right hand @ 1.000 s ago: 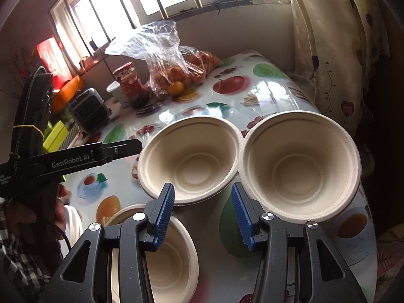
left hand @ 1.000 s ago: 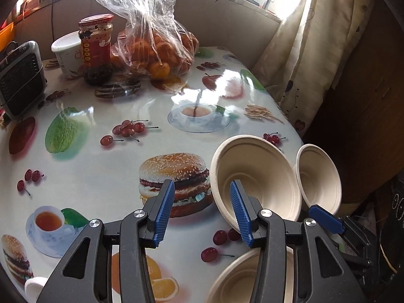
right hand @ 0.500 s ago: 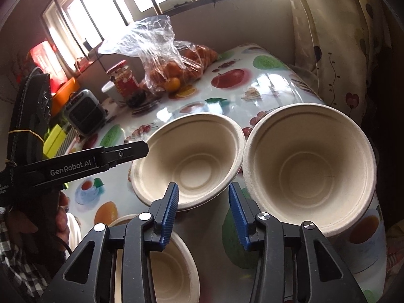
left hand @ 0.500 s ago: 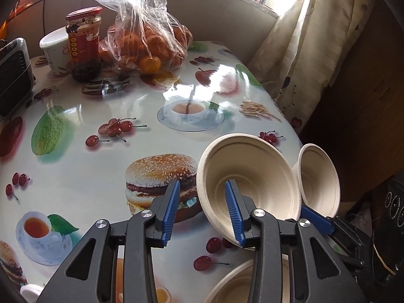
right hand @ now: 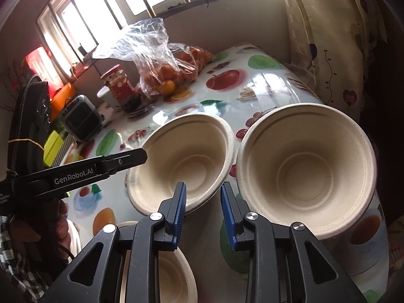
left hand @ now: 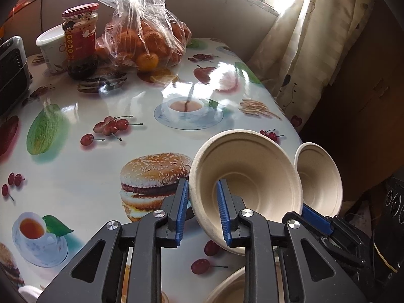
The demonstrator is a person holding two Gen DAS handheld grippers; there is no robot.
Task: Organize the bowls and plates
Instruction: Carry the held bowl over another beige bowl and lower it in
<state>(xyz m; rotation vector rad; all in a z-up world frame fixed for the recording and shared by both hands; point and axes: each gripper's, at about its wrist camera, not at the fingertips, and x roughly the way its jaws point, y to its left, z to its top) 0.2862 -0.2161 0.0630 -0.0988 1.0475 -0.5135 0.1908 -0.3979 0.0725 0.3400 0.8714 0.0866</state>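
Three beige paper bowls sit near the table's front right corner. In the left wrist view my left gripper (left hand: 202, 209) is open with its fingers straddling the near rim of the middle bowl (left hand: 248, 166); the right bowl (left hand: 319, 176) stands behind it. In the right wrist view my right gripper (right hand: 203, 212) is open, above the gap between the middle bowl (right hand: 184, 161) and the right bowl (right hand: 306, 169). A third bowl (right hand: 174, 277) lies under its fingers. The left gripper's finger (right hand: 121, 161) reaches the middle bowl's left rim.
A bag of oranges (left hand: 144, 38), a red-lidded jar (left hand: 80, 43), a white cup (left hand: 51, 48) and a small grey heater (left hand: 11, 73) stand at the table's back. A curtain (left hand: 310, 43) hangs at the right. The table edge (left hand: 290, 123) runs close beside the bowls.
My left gripper has moved forward and right, so its fingers now straddle the middle bowl's rim. My right gripper has come closer to the bowls. Both jaws have narrowed slightly.
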